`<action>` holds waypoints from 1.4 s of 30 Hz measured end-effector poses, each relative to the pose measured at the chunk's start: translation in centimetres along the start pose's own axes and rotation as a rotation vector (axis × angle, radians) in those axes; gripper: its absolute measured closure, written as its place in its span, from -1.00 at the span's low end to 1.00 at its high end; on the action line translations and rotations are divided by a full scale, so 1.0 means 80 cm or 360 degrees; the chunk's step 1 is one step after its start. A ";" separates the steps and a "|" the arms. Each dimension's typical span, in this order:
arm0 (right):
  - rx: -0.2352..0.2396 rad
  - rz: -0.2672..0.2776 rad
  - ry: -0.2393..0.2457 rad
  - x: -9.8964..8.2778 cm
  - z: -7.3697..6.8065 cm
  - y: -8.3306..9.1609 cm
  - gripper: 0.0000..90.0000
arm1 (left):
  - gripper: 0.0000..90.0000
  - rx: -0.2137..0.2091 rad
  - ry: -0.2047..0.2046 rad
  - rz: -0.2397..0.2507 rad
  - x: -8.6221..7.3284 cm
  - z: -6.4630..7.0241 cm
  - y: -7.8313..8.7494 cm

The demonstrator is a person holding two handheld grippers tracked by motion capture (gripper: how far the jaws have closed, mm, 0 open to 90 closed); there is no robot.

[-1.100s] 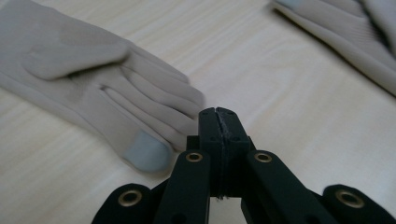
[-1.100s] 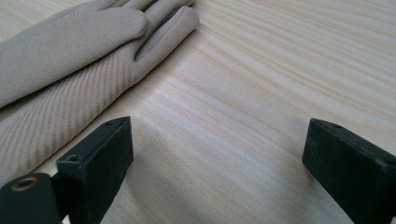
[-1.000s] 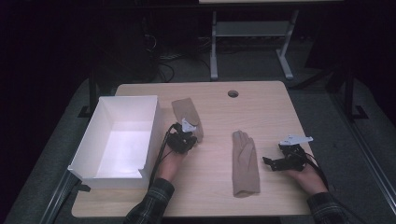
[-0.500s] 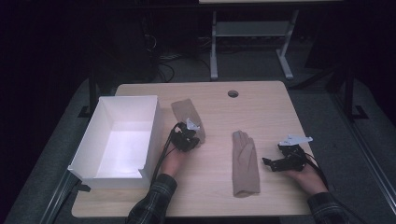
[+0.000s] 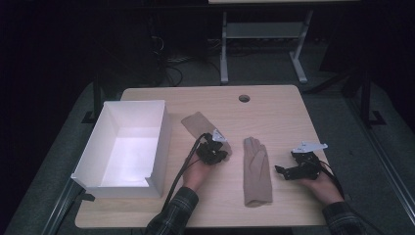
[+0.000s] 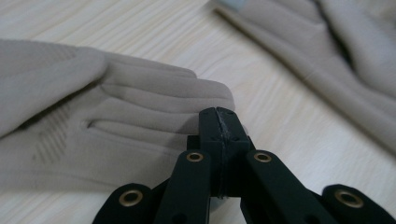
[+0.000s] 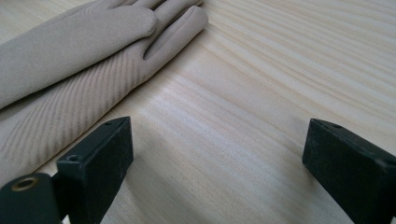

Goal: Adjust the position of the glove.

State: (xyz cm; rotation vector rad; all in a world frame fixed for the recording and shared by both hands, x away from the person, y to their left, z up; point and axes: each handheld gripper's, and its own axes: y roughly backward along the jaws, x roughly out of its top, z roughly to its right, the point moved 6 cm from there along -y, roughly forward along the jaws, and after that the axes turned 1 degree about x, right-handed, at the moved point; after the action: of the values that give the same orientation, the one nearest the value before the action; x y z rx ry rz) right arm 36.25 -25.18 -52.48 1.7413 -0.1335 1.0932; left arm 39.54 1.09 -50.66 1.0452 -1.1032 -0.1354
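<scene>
Left gripper [image 5: 221, 147] over far glove [image 5: 195, 123], near box [image 5: 161, 147]; jaws pressed together, tips at glove's fingers [image 6: 154, 100], can't tell whether fabric is pinched. Right gripper [image 5: 286, 170] on table [image 5: 274, 107], jaws wide apart, holding nothing, just beside second glove [image 5: 257, 169] lying flat mid-table.

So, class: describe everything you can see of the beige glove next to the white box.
The glove is beige, of soft knit-looking fabric with fine ribbing and stitched seams between its fingers. It lies flat and slightly slanted on the wooden table, just right of the white box, apart from the second glove. The left claw, jaws shut, sits at its fingertips; whether fabric is pinched cannot be told.
</scene>
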 end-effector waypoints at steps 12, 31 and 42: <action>0.0001 0.0005 0.0000 0.000 0.000 0.000 -0.82 | 0.99 -0.0104 -0.0054 0.0010 0.023 0.037 -0.024; 0.0001 0.0003 0.0002 0.000 0.000 0.000 -0.82 | 0.99 -0.0002 -0.0064 0.0088 0.047 0.012 -0.001; 0.0001 0.0003 0.0001 0.000 0.000 0.000 -0.82 | 0.99 0.0338 0.0096 0.0077 0.026 -0.103 0.032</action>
State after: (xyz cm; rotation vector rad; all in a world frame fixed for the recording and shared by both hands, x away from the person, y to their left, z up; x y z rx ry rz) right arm 36.25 -25.15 -52.49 1.7418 -0.1342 1.0956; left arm 46.00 6.44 -47.79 1.2029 -1.1041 0.0532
